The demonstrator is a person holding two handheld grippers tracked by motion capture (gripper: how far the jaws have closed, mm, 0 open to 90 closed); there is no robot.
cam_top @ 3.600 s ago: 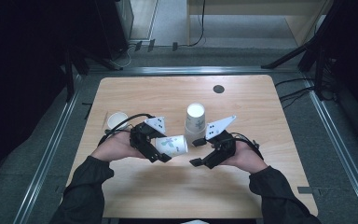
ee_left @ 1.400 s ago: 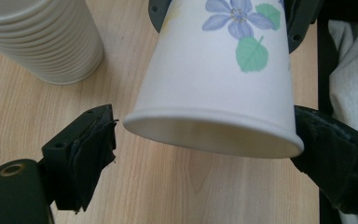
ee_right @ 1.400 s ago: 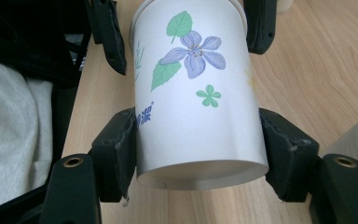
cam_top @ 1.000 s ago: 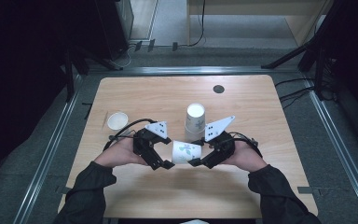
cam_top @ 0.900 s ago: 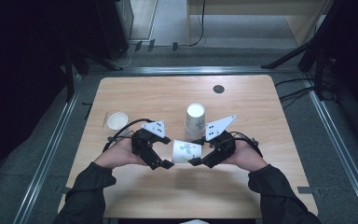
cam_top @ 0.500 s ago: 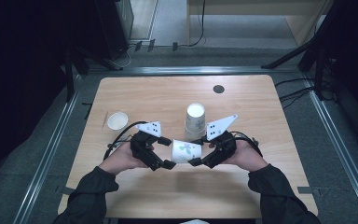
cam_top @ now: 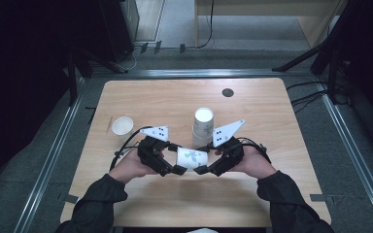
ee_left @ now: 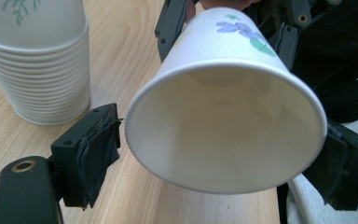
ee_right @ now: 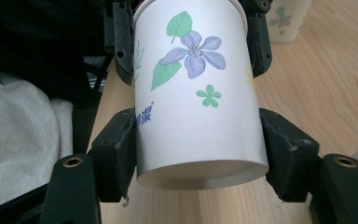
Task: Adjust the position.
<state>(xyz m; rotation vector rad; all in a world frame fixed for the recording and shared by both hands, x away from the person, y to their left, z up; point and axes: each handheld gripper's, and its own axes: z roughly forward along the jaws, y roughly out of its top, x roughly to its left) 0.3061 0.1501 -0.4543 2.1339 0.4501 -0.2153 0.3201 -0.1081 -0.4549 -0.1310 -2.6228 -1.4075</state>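
Two black two-jaw grippers (cam_top: 175, 160) (cam_top: 205, 162); one flowered white paper cup (cam_top: 192, 158) between them; one stack of flowered paper cups (cam_top: 203, 127) behind that cup; one small white bowl-like cup (cam_top: 122, 125) left of it.

Two forearms in dark sleeves reach in from the near edge of the table, angled toward each other. The left hand (cam_top: 132, 166) holds the left gripper (cam_top: 173, 158) pointing right; its jaws have just been closing around the mouth of a paper cup (cam_top: 191, 158), one pad standing just clear. The right hand (cam_top: 254, 162) holds the right gripper (cam_top: 203, 159) pointing left, jaws clamped on the cup's base.
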